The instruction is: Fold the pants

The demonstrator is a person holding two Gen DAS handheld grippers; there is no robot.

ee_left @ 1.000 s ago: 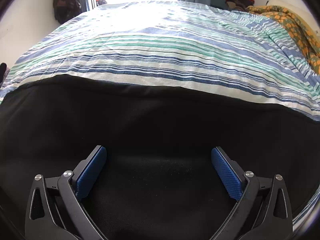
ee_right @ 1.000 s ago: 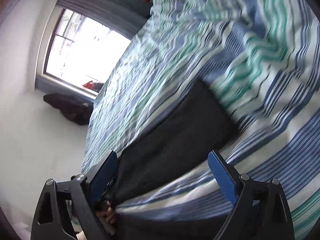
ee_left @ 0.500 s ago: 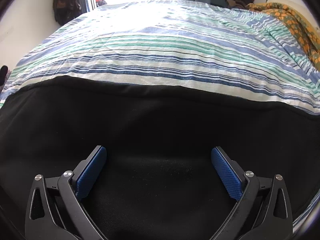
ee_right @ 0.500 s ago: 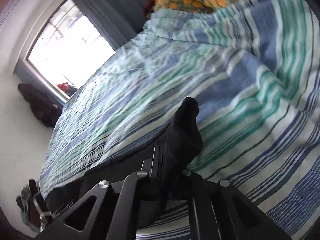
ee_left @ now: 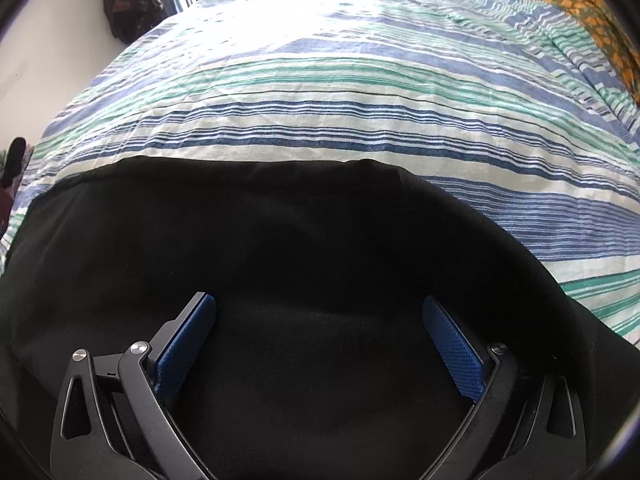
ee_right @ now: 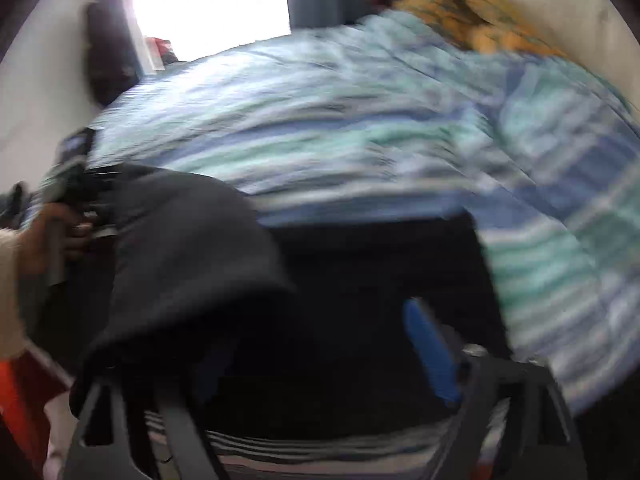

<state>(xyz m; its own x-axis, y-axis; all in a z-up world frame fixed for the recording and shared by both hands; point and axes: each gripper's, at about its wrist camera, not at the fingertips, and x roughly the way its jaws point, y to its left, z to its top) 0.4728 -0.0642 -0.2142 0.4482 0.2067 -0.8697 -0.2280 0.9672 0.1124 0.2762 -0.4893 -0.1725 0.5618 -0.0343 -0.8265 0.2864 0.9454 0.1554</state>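
The black pants (ee_left: 288, 240) lie on the striped bedspread (ee_left: 340, 92) and fill the lower part of the left wrist view. My left gripper (ee_left: 318, 320) is open, its blue pads wide apart just above the cloth. In the blurred right wrist view the pants (ee_right: 360, 272) lie ahead, with a fold of them (ee_right: 184, 256) heaped over the left finger. My right gripper (ee_right: 316, 344) is open, and its right blue pad (ee_right: 430, 352) shows over the pants. The left hand and its gripper (ee_right: 64, 208) show at the far left edge.
An orange patterned blanket (ee_left: 600, 20) lies at the bed's far right. A bright window (ee_right: 208, 0) with a curtain is behind the bed. A dark bag (ee_left: 128, 4) hangs on the wall at the left. Something red (ee_right: 16, 400) is at the lower left.
My right gripper was shut on an end of the pants half a second ago; it is open now and has swung left, carrying the cloth over. The pants' right edge moved left in the left view.
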